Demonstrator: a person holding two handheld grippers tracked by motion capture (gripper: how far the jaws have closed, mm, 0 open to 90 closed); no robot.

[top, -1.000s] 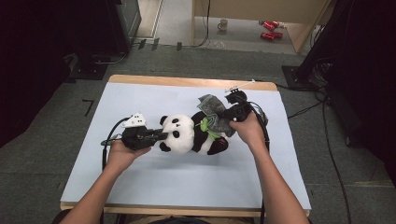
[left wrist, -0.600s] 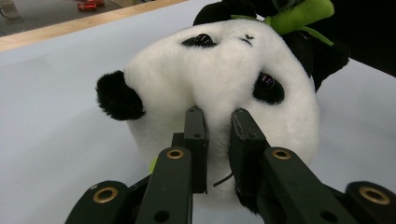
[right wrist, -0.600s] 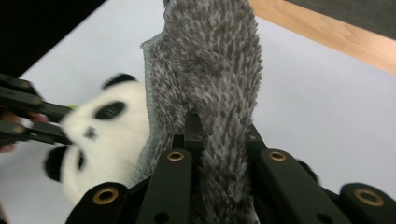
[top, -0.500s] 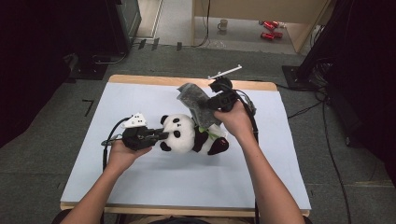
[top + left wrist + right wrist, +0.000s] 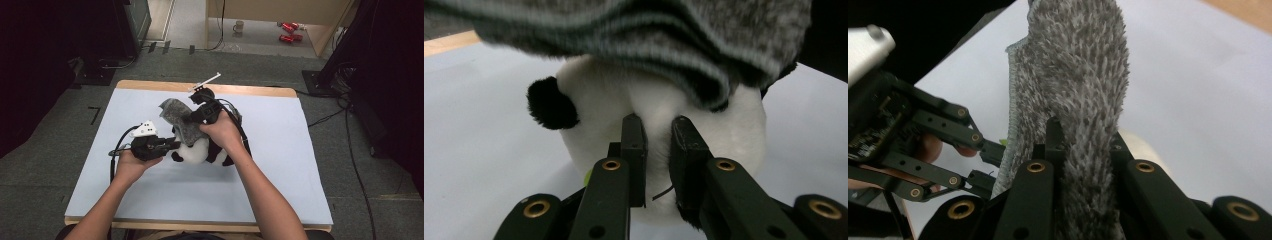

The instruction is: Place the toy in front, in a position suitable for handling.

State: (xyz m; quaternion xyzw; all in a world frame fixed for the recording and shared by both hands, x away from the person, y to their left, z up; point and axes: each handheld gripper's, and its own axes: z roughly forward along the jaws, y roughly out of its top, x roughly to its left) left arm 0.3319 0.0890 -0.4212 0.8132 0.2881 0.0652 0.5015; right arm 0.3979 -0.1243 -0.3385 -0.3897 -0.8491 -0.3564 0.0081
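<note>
Meanwhile, on the table (image 5: 300,165), the left tool (image 5: 172,145) pinches the plush panda's (image 5: 197,150) white head as the right tool (image 5: 192,119), clamped on a grey fleece cloth (image 5: 175,117), holds it above the toy.

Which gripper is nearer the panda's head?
Left. The left gripper pinches the panda's head; the right gripper holds the grey cloth over it.

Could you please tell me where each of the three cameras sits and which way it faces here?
High view: above the person's side, looking down at the table; both forearms show.
Left gripper view: on the left gripper, facing the panda.
Right gripper view: on the right gripper, facing the grey cloth.
All three share the cloth.
</note>
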